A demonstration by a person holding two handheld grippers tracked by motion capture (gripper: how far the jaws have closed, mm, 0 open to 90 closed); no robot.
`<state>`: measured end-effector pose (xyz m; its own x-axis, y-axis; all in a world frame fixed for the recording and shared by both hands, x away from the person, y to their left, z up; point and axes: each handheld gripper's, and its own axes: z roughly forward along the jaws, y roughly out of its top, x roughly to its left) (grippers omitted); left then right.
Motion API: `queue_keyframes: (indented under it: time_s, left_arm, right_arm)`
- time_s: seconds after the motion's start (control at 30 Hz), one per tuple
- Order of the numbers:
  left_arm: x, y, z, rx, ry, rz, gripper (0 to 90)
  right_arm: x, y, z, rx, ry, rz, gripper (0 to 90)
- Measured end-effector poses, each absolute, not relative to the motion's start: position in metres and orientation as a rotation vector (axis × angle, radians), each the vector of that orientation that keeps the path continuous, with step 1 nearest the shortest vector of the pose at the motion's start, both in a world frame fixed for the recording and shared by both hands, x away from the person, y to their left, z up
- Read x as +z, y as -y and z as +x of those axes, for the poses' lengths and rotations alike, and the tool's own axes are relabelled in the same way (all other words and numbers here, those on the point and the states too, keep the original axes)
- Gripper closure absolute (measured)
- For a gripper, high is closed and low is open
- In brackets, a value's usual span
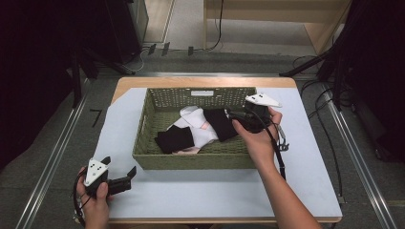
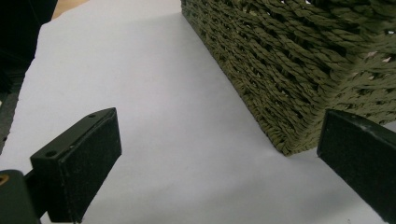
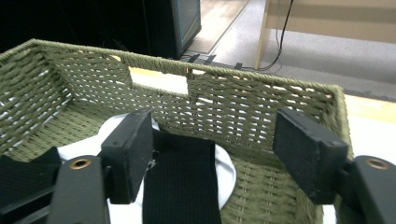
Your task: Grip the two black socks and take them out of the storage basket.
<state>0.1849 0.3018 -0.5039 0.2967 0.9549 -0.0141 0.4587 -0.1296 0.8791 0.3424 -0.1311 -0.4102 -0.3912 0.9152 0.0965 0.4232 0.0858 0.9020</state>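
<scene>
I have the left gripper (image 1: 118, 174) low on the near left part of the table (image 1: 200, 195), held in the left hand (image 1: 95, 200), with its jaws spread wide and nothing between them. In the left gripper view those jaws frame bare white tabletop, and the near left corner of the woven green basket (image 2: 289, 65) sits just ahead of the far jaw, apart from it. The basket (image 1: 191, 160) stands in the middle of the table, its long side facing me. My right gripper (image 1: 237, 116) is over the right end of the basket, carried by the right hand (image 1: 258, 138), with the forearm coming in from the bottom right and the cable trailing down beside the wrist. In the right gripper view its jaws also stand released, well apart, and they hang above a black cloth (image 3: 182, 182) that lies over a white piece (image 3: 224, 172) on the basket floor; I cannot tell whether the near jaw touches the fabric. From the high view I see the clothes inside the basket: a black garment (image 1: 174, 139) toward the left, a white garment (image 1: 198, 126) in the middle with a pinkish patch at its edge, and the black cloth (image 1: 220, 124) just beside the right gripper.
</scene>
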Motion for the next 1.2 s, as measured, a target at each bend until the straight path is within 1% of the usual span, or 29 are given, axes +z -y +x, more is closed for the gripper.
queue_keyframes:
  time_s: [0.2, 0.23, 0.33, 0.5, 0.57, 0.63, 1.13, 1.2]
  left_arm:
    - [-0.504, -0.302, 0.185, 0.751, -1.284, 1.738, 0.5]
    - [-0.504, -0.302, 0.185, 0.75, -1.285, 1.737, 0.5]
    - [-0.504, -0.302, 0.185, 0.75, -1.286, 1.74, 0.5]
    - [-0.504, -0.302, 0.185, 0.75, -1.285, 1.745, 0.5]
    - [-0.504, -0.302, 0.185, 0.751, -1.283, 1.748, 0.5]
    - [-0.504, -0.301, 0.185, 0.753, -1.282, 1.748, 0.6]
    - [-0.504, -0.301, 0.186, 0.746, -1.279, 1.754, 0.5]
    - [-0.504, -0.301, 0.186, 0.744, -1.279, 1.755, 0.5]
  right_arm:
    - [-0.423, 0.121, 0.355, 1.265, -1.869, 1.28, 34.1]
    - [-0.427, 0.118, 0.36, 1.245, -1.908, 1.289, 35.8]
    - [-0.432, 0.117, 0.365, 1.239, -1.939, 1.322, 36.7]
    - [-0.447, 0.11, 0.38, 1.232, -2.009, 1.405, 34.0]
    - [-0.454, 0.108, 0.385, 1.216, -2.049, 1.429, 30.1]
    - [-0.459, 0.106, 0.389, 1.221, -2.084, 1.465, 28.3]
    - [-0.482, 0.094, 0.4, 1.056, -2.273, 1.423, 28.6]
    - [-0.484, 0.093, 0.399, 1.052, -2.285, 1.425, 30.9]
